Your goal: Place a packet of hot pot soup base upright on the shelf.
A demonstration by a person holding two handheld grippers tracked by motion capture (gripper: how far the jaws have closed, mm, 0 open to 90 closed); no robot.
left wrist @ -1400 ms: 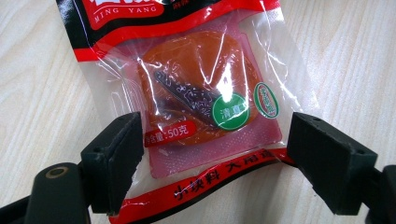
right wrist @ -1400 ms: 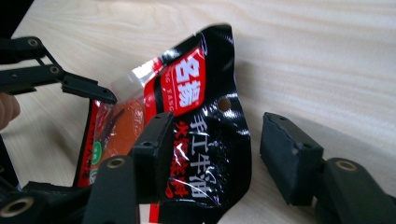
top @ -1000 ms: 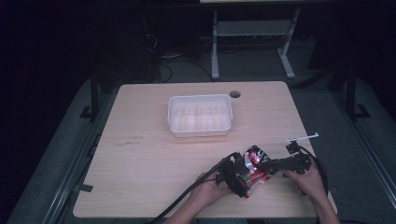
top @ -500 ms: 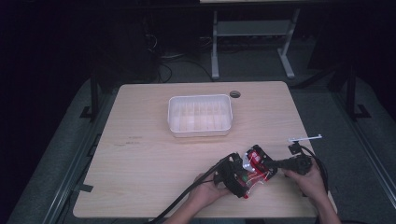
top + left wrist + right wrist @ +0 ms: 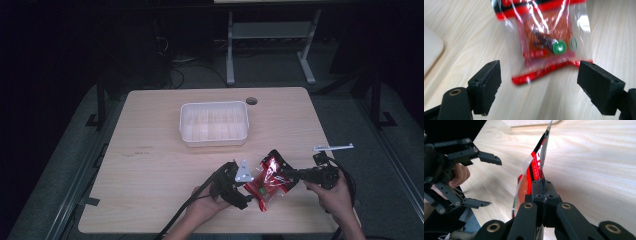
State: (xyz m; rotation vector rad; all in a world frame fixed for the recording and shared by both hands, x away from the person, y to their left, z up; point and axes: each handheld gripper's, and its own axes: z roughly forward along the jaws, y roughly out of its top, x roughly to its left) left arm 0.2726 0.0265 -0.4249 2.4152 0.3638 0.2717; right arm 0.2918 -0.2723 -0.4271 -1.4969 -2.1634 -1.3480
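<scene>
Showing "YANG" on red packet (image 5: pixel 537 162)

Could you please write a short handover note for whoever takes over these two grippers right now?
Right gripper: shut on the edge of the red and clear plastic snack packet, holding it on edge above the light wooden table.
Left gripper: open, jaws wide either side of the packet's lower end, not touching it.
White translucent plastic bin: at the table's middle, apart from the packet.
Done: packet gripped.
Left: probably the left gripper's grip; the bin may be the destination.

The snack packet (image 5: pixel 544 37) is blurred, its top cut off by the frame
</scene>
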